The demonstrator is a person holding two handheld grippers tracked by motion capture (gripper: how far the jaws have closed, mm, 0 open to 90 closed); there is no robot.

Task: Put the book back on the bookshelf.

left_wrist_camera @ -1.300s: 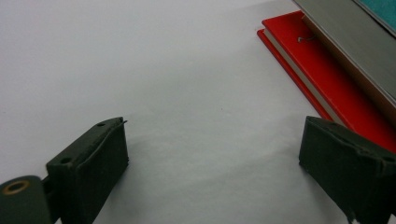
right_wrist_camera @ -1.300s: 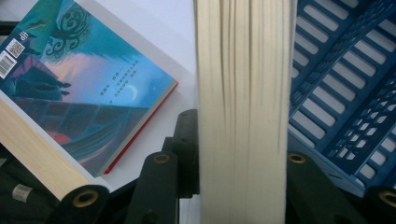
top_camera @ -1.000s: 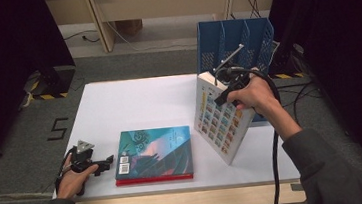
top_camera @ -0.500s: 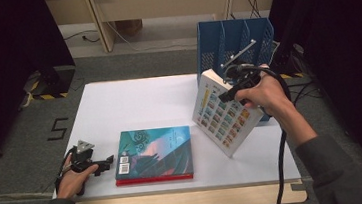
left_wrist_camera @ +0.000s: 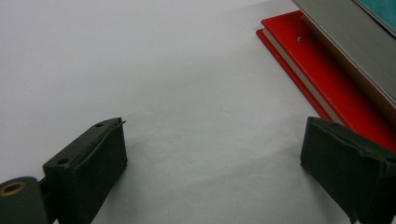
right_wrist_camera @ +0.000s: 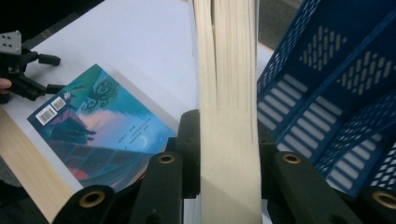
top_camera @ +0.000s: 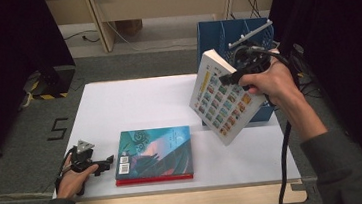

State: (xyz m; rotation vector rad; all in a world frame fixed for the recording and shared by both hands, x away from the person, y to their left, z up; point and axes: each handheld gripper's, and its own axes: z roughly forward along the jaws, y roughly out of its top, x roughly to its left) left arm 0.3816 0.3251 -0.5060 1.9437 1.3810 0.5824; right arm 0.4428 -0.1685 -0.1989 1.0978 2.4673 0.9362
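Note:
My right gripper (top_camera: pixel 234 76) is shut on a white book (top_camera: pixel 221 100) whose cover is a grid of small pictures. It holds the book tilted in the air, just left of the blue rack (top_camera: pixel 235 34). In the right gripper view the book's page edges (right_wrist_camera: pixel 227 107) stand clamped between the jaws, with the blue rack (right_wrist_camera: pixel 336 79) at the right. A teal-covered book (top_camera: pixel 154 152) lies flat on a red one near the table's front edge. My left gripper (top_camera: pixel 105 163) rests open on the table just left of those books. Its jaws stand wide apart in the left gripper view (left_wrist_camera: pixel 212 172), the red book (left_wrist_camera: pixel 322 79) at the right.
The white table (top_camera: pixel 134 106) has bare room across its back and left. The blue rack stands at the back right corner. A cable hangs from the right gripper down past the table's front edge. The teal book (right_wrist_camera: pixel 100 126) and the left gripper (right_wrist_camera: pixel 49 74) appear far off in the right gripper view.
The right gripper has lifted the picture-grid book off the table and carried it up and back toward the blue rack. The left gripper has stayed in place.

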